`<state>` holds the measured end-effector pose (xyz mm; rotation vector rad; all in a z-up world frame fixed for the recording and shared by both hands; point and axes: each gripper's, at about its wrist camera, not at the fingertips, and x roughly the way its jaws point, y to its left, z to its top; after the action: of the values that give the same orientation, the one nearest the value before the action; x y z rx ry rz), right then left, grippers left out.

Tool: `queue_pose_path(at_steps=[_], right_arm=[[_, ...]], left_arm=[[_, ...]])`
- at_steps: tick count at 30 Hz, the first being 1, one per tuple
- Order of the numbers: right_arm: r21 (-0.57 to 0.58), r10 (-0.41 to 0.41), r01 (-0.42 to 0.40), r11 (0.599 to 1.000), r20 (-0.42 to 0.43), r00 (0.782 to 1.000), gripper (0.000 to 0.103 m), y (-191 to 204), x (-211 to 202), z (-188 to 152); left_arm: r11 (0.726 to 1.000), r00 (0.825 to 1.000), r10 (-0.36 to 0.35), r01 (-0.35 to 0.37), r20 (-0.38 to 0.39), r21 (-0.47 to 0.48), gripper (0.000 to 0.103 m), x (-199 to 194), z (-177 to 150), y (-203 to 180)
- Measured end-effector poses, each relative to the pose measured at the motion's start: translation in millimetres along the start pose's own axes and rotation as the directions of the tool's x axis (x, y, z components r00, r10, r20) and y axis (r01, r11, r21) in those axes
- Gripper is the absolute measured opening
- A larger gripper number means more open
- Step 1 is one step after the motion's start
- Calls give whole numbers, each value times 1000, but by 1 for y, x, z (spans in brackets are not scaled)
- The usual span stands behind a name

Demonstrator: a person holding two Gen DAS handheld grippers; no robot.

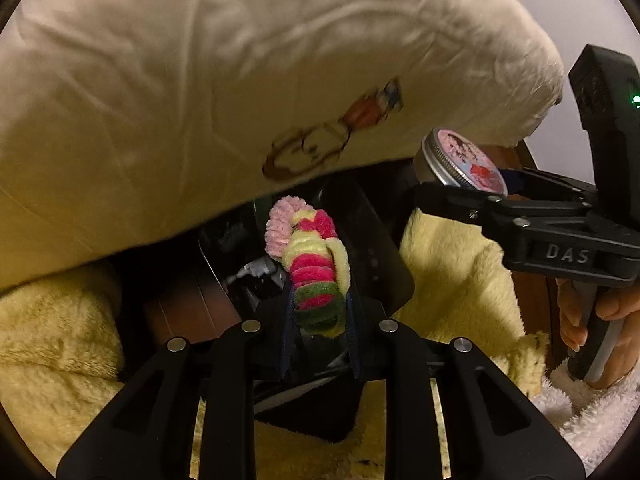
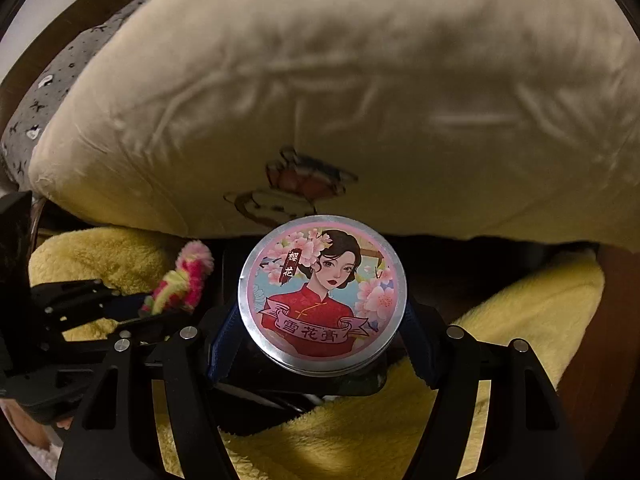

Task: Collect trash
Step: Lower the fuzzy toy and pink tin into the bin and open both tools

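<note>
We find the left fingers [image 1: 320, 312] nearly closed on a fuzzy hair tie [image 1: 316, 264] and the right fingers [image 2: 322, 328] spread around a round tin [image 2: 322, 296]; we advise keeping both grips firm, clear of the pillow [image 1: 200, 80] ahead.

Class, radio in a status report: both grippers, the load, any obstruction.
Left gripper shut on fuzzy pink-yellow-green scrunchie. Right gripper shut on round silver tin. Cream pillow close ahead.
</note>
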<state>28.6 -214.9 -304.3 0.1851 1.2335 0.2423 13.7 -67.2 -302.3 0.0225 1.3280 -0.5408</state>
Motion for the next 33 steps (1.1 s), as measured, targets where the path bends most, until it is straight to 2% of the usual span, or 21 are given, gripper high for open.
queue_pose_path(at_steps=[5,8,9,12,19,24,26,28,31,33], right_arm=[[-1,1,-1,1000,-14,1000,71,5,5,0],[0,12,-12,1000,-25,1000,72,5,9,2],[1,14,-14,1000,-24,1000,75,4,11,4],[9,6,-6,1000,-6,1000,79,-7,5,5],[30,-25,23,999,45,999,80,-17,-12,10],[25,-11,10,1000,71,997,80,-18,-25,14],[16,-7,5,1000,92,996,80,-15,-32,15],[4,-4,4,1000,126,992,80,-8,-42,17],[-22,-4,9,1000,205,979,80,-1,-66,23],[-34,-9,19,999,260,966,80,1,-82,33]], left_arm=[[1000,999,6,-6,-32,-6,21,15,0,1],[1000,999,13,-14,-38,-15,28,16,2,5],[1000,999,21,-21,-36,-18,33,15,2,7],[999,999,46,-46,-28,-19,37,11,1,9],[996,996,88,-88,34,-16,43,-11,6,13],[993,989,114,-114,96,-8,45,-36,12,13],[993,983,122,-122,136,-6,46,-52,15,14],[992,975,129,-129,183,-11,53,-69,19,13],[988,950,154,-152,271,-29,62,-98,22,16],[985,937,171,-167,304,-42,63,-112,26,22]])
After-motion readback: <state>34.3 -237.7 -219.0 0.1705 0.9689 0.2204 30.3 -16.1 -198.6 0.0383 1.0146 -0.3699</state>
